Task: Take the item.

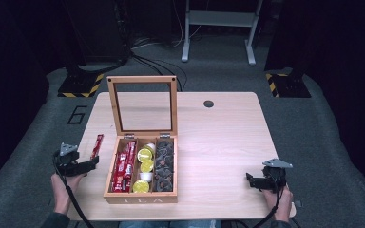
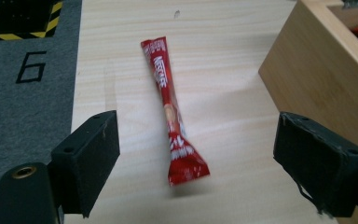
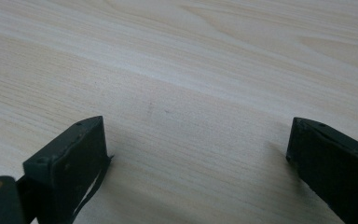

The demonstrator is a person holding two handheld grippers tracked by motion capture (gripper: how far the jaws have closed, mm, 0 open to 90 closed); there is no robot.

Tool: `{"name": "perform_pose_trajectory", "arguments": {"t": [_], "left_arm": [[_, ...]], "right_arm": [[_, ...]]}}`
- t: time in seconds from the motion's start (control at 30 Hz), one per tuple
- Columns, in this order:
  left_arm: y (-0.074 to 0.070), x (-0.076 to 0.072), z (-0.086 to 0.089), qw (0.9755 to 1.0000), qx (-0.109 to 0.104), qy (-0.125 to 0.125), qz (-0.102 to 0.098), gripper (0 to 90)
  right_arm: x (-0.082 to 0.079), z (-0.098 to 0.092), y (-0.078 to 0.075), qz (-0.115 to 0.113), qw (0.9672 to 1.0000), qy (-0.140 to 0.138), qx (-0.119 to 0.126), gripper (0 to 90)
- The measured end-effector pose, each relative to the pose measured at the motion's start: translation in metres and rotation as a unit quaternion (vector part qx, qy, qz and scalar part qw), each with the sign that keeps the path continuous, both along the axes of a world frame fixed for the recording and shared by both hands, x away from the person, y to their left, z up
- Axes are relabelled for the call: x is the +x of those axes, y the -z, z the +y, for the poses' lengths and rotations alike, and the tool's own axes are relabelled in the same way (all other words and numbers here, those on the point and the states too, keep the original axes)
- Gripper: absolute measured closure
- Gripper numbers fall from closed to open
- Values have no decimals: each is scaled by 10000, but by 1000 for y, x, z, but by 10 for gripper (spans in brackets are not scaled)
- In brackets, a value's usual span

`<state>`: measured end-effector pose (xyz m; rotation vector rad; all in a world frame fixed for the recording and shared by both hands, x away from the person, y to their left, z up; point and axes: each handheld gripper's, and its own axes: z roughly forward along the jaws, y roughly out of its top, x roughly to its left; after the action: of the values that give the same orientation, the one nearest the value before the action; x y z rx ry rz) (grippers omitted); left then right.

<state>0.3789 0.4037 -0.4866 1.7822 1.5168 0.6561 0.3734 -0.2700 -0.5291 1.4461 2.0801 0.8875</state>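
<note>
And here we are at the table (image 1: 218, 137), where the left gripper (image 2: 196, 163) has its jaws spread wide apart with nothing pressed between them. Lying flat on the wood ahead of it is the red stick sachet (image 2: 172, 116), long and slim, white lettering running down it (the near end looks a touch blurred in the left gripper view). The sachet's near end sits in the gap between the two black jaws, but neither pad touches it; there is bare wood on both sides.

From the high view, that sachet (image 1: 96, 146) lies near the table's left edge, just beside the wooden tea box (image 1: 141, 197) and apart from its left wall. The left gripper (image 1: 94, 163) hangs just behind the sachet's near end, held in the person's left hand (image 1: 65, 183) at the table's edge.

The box stands open, its glass-paned lid (image 1: 142, 104) upright at the back. Three compartments: more red sachets (image 1: 122, 167) in the left one, yellow-topped pods (image 1: 145, 167) in the middle, dark pods (image 1: 164, 164) on the right.

Over on the far side, the right gripper (image 1: 248, 179) sits well away from the box, near the table's right front corner. Its own view shows both jaws (image 3: 196, 154) standing wide over plain wood grain, holding nothing at all.
</note>
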Motion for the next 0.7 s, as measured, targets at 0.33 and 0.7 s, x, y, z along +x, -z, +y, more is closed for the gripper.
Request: {"name": "perform_pose_trajectory", "arguments": {"t": [0.33, 0.7], "left_arm": [[18, -27, 1, 9999, 91, 63, 16, 125], [37, -40, -7, 9987, 410, 139, 267, 102]], "right_arm": [[0, 0, 0, -21, 10000, 22, 21, 44], [0, 0, 0, -21, 10000, 31, 23, 44]]}}
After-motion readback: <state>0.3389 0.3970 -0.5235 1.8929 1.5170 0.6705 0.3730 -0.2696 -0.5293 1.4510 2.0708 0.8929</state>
